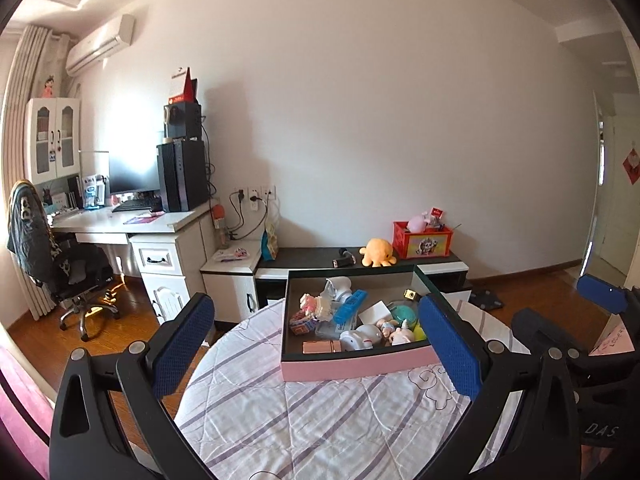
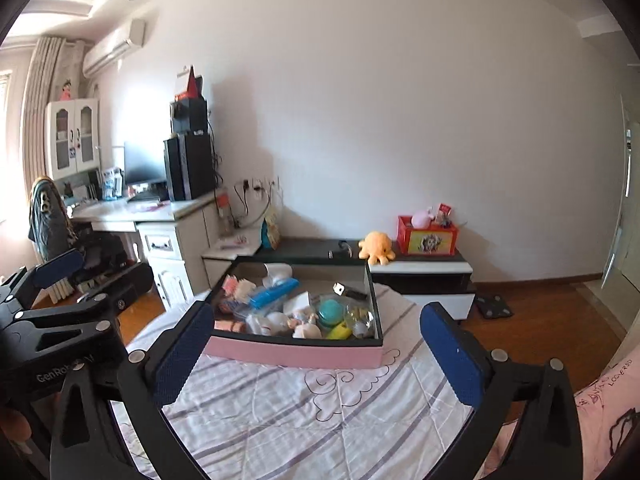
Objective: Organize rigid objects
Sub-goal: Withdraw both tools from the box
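A pink box (image 1: 352, 366) with a dark rim sits on a round table under a striped white cloth (image 1: 320, 420). It holds several small toys: a blue case (image 1: 350, 306), a white rabbit figure (image 1: 360, 338), a teal round case (image 1: 404, 314). The box also shows in the right wrist view (image 2: 296, 354). My left gripper (image 1: 320, 344) is open and empty, just short of the box. My right gripper (image 2: 316, 354) is open and empty, just short of the box's front wall. The right gripper shows at the right of the left wrist view (image 1: 580, 320).
A low black-and-white cabinet (image 1: 440, 266) behind the table carries an orange octopus plush (image 1: 376, 252) and a red toy box (image 1: 422, 238). A desk with a computer (image 1: 180, 176) and an office chair (image 1: 52, 264) stand at left. A pink lid with writing (image 2: 600, 412) lies at right.
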`<state>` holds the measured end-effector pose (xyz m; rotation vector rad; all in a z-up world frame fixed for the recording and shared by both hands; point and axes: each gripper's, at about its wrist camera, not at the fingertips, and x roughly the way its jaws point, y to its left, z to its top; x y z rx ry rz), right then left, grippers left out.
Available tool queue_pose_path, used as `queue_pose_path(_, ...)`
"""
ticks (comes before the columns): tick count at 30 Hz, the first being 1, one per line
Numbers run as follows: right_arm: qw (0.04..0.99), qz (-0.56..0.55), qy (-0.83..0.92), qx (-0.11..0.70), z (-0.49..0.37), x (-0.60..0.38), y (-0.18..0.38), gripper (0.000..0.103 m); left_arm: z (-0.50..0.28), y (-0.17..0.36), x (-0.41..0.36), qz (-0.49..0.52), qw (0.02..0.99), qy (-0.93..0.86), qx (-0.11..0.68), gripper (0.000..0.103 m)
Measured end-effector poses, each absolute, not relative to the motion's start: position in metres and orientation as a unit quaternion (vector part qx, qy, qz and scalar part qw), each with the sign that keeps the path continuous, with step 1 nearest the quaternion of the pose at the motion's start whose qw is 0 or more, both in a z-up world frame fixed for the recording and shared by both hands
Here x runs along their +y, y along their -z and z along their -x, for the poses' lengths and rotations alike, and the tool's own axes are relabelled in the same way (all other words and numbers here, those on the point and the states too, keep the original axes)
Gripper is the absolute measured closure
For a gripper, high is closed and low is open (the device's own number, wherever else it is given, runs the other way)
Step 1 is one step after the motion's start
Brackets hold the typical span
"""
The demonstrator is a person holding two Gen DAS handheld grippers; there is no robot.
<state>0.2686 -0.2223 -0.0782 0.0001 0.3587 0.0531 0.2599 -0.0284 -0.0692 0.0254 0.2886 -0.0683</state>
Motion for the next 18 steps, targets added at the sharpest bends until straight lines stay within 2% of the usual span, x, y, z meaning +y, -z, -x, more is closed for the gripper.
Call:
queue_pose_path(7,0.989,-0.001,-0.04,0.145,-0.222,-0.208,0.056,0.0,-0.208,0.05,-0.01,0.01,0.994,0.032,0.107,0.0)
queue_pose_path(18,0.996,0.019,-0.032,0.08,-0.142,-0.189,0.032,0.0,-0.122,0.025,-0.006,-0.014,1.0,-0.007,0.016,0.0)
